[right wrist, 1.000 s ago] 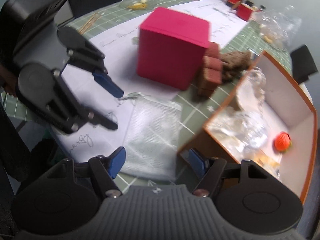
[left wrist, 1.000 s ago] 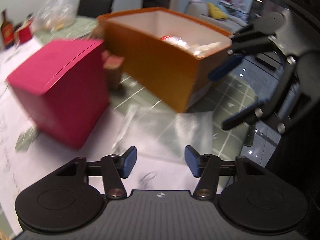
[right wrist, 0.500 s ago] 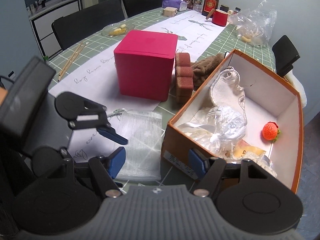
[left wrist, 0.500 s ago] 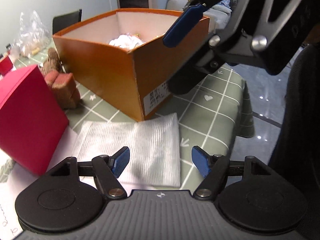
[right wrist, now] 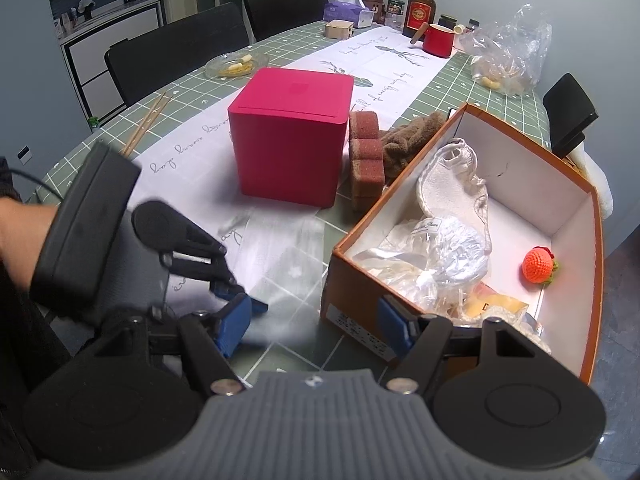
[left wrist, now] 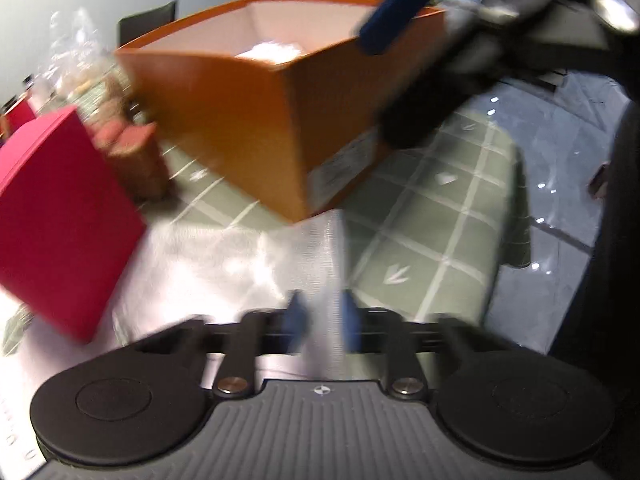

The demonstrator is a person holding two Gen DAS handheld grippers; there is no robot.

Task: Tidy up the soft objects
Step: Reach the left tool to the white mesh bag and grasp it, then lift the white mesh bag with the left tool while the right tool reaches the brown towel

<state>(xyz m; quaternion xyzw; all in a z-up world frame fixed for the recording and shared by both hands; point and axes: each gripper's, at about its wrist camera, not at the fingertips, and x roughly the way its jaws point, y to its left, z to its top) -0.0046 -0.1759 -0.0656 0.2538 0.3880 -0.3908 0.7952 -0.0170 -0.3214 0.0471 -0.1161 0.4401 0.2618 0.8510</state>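
Note:
A white mesh pouch [left wrist: 256, 264] lies on the table in front of the orange box [left wrist: 248, 128]. My left gripper [left wrist: 320, 322] is shut on the pouch's near edge; it also shows in the right wrist view [right wrist: 236, 294] low on the pouch [right wrist: 280, 248]. My right gripper [right wrist: 316, 326] is open and empty, above the near corner of the orange box [right wrist: 592, 280]. The box holds white cloth and plastic bags [right wrist: 444, 248] and an orange knitted strawberry [right wrist: 538, 266].
A pink cube box [right wrist: 292, 140] stands behind the pouch. Brown sponge blocks [right wrist: 366, 160] and a brown plush [right wrist: 412, 136] lie between the cube and the orange box. Chopsticks, a glass dish, bottles, a red pot and a plastic bag sit further back. The table edge is near.
My left gripper has closed from open onto the near edge of the white pouch. The right gripper has stayed open and risen slightly.

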